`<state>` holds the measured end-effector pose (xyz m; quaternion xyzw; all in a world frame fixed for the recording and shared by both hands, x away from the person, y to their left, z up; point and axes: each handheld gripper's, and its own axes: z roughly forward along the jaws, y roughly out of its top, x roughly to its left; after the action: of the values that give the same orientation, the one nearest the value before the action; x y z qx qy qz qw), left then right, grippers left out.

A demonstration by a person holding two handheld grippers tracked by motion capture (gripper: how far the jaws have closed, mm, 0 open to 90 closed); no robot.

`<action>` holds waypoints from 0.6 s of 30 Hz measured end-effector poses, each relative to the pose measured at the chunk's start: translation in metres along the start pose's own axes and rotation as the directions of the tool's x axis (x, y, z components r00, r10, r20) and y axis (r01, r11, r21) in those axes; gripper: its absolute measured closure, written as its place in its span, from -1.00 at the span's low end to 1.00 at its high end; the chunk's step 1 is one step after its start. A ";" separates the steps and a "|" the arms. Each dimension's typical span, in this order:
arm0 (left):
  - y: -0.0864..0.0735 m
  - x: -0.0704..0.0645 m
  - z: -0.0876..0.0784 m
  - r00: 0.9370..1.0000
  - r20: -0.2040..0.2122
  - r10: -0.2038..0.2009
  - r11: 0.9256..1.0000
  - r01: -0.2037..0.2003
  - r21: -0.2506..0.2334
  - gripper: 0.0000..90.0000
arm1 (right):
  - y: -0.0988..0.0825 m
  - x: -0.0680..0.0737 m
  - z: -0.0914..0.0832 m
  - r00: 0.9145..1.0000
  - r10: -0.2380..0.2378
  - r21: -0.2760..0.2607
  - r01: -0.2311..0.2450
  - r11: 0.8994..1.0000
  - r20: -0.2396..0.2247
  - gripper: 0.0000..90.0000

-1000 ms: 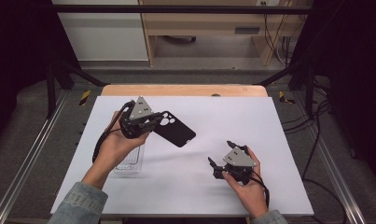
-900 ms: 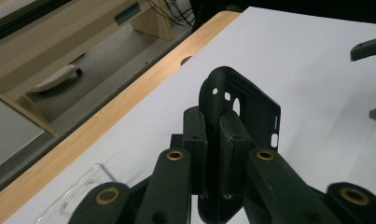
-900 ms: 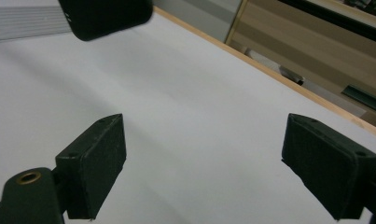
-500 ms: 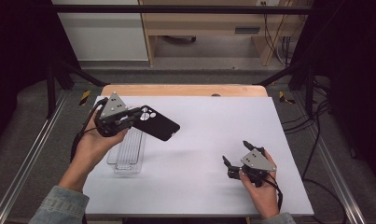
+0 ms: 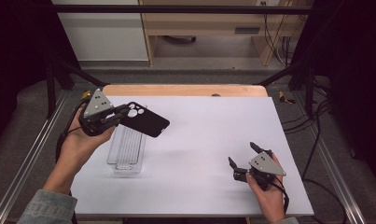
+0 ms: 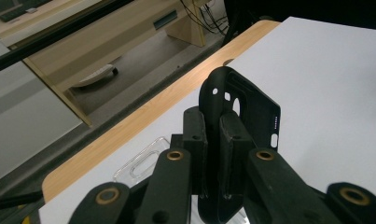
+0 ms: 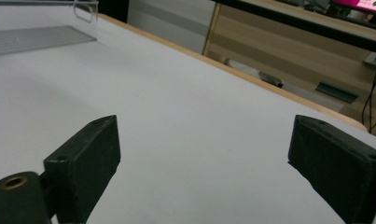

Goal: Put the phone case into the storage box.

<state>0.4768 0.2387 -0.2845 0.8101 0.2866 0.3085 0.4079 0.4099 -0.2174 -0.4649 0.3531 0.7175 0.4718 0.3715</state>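
left gripper (image 5: 122, 113) pinches black phone case (image 5: 146, 120) aloft.

Matt black plastic phone case (image 5: 146, 122), clear glossy ribbed plastic tray (image 5: 126, 151), smooth white matt tabletop (image 5: 213, 135), pale wood edge (image 5: 185, 90)

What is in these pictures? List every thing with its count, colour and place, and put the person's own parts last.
phone case: one, black, held in the air over the table's left side.
clear tray: one, transparent, lying on the white table top, left, below the case.
table: one, white top with a wooden far edge.
left gripper: one, black with grey plate, shut on the phone case.
right gripper: one, black with grey plate, near right, jaws wide and just opening, nothing between them.
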 end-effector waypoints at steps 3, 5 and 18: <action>-0.001 0.006 -0.005 1.000 -0.011 -0.010 1.000 0.010 -0.012 0.84 | -0.002 -0.006 -0.001 1.000 0.016 0.006 -0.016 1.000 -0.003 -0.87; -0.001 0.009 -0.007 1.000 -0.019 -0.015 1.000 0.015 -0.016 0.84 | -0.006 -0.012 -0.003 0.999 0.052 -0.005 -0.052 0.999 0.000 -0.89; -0.004 0.020 -0.025 0.998 -0.065 -0.010 1.000 0.008 -0.029 0.84 | -0.010 -0.008 -0.008 0.998 0.053 -0.042 -0.052 0.998 0.021 -0.91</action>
<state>0.4702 0.2672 -0.2703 0.7924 0.2989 0.3373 0.4111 0.4051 -0.2303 -0.4701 0.3694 0.6937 0.4922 0.3743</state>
